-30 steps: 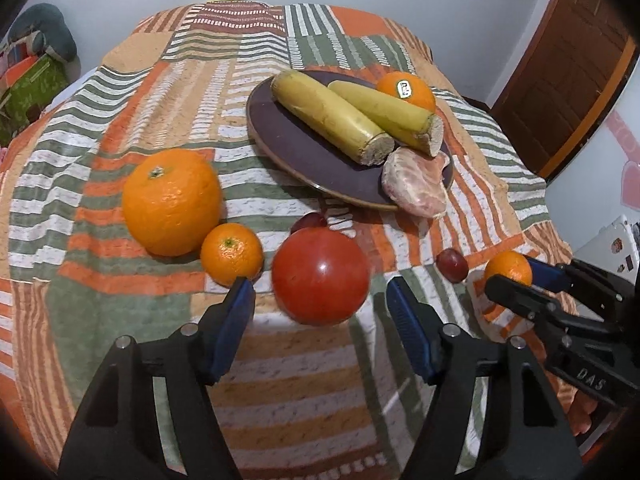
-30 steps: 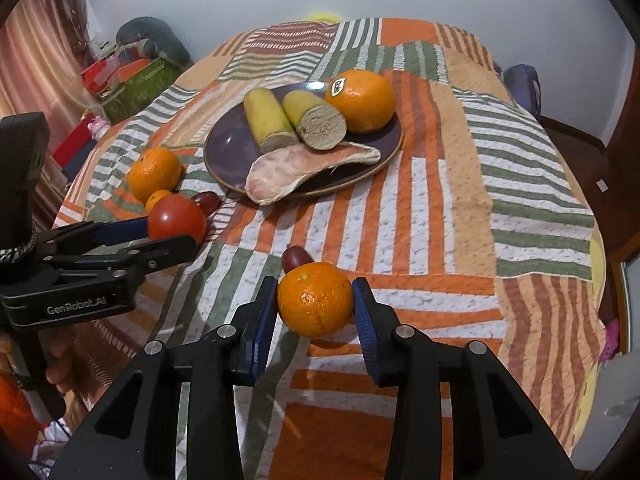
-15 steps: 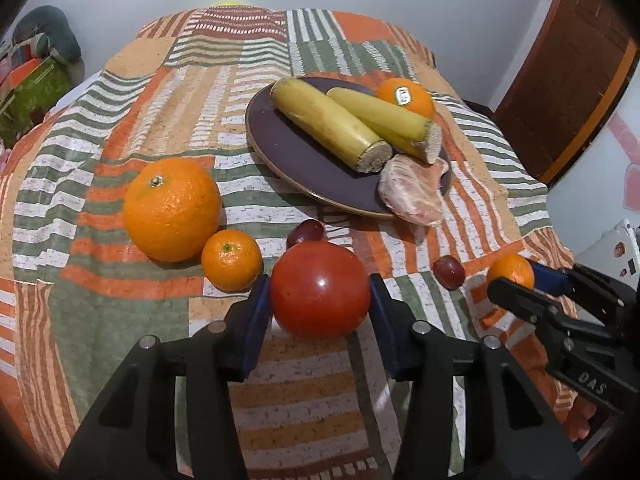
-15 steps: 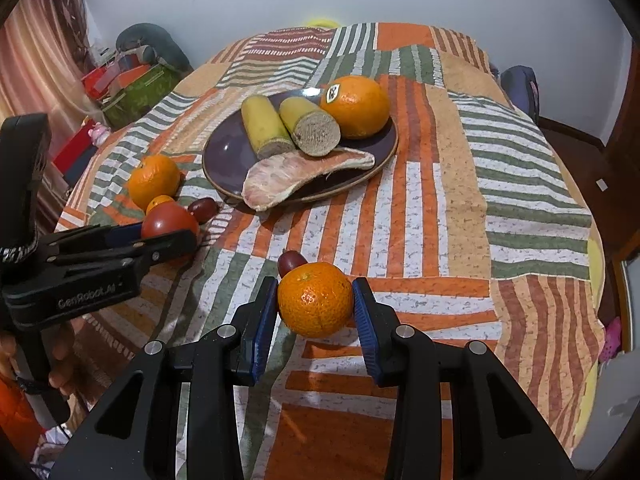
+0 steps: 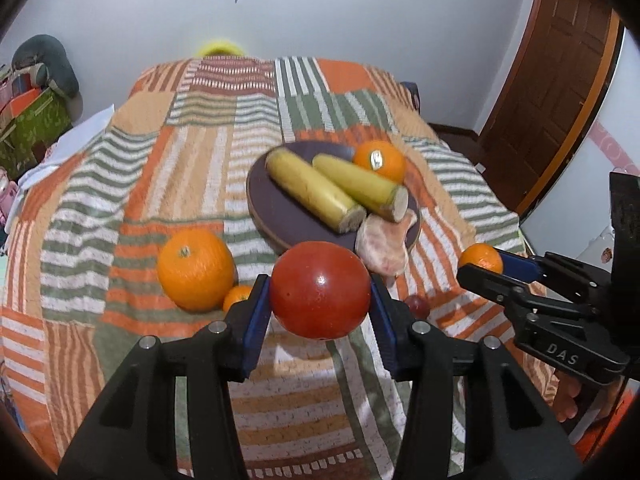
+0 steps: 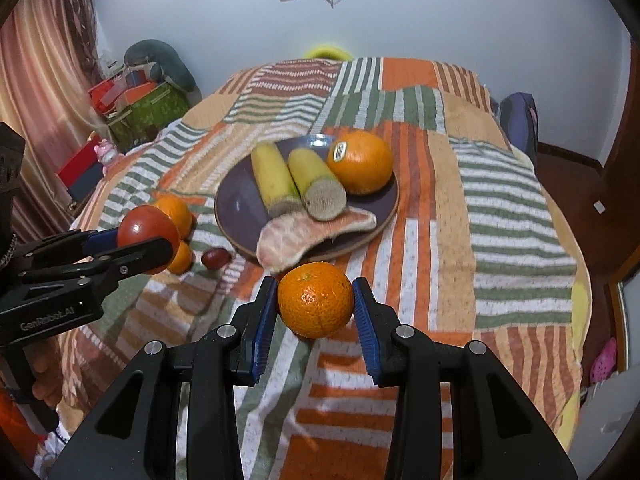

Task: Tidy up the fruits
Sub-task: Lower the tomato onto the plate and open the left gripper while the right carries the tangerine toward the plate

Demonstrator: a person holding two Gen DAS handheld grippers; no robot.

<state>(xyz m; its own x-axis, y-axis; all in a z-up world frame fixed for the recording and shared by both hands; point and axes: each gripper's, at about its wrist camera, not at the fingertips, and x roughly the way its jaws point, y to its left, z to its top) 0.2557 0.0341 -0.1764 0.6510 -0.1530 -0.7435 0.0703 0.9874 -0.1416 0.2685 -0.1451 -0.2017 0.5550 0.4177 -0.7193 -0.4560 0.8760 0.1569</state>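
My left gripper point(image 5: 320, 312) is shut on a red tomato point(image 5: 320, 290) and holds it above the striped bedspread, in front of the dark plate point(image 5: 276, 216). My right gripper point(image 6: 315, 308) is shut on a small mandarin point(image 6: 315, 299), lifted near the plate's point(image 6: 240, 204) front edge. The plate holds two yellow corn pieces point(image 6: 276, 178), a stickered orange point(image 6: 360, 162) and a peeled pomelo piece point(image 6: 304, 236). A large orange point(image 5: 195, 269), a small mandarin point(image 5: 237, 298) and a dark grape point(image 5: 417, 306) lie on the bedspread. The right gripper point(image 5: 480, 270) also shows in the left wrist view.
The round surface is covered by a patchwork cloth point(image 6: 500, 200). Another dark grape point(image 6: 215, 258) lies left of the plate. Boxes and bags point(image 6: 140, 108) stand at the far left, a wooden door point(image 5: 560, 80) at the right.
My left gripper closed on the tomato and lifted it off the cloth. My right gripper rose with the mandarin and moved toward the plate.
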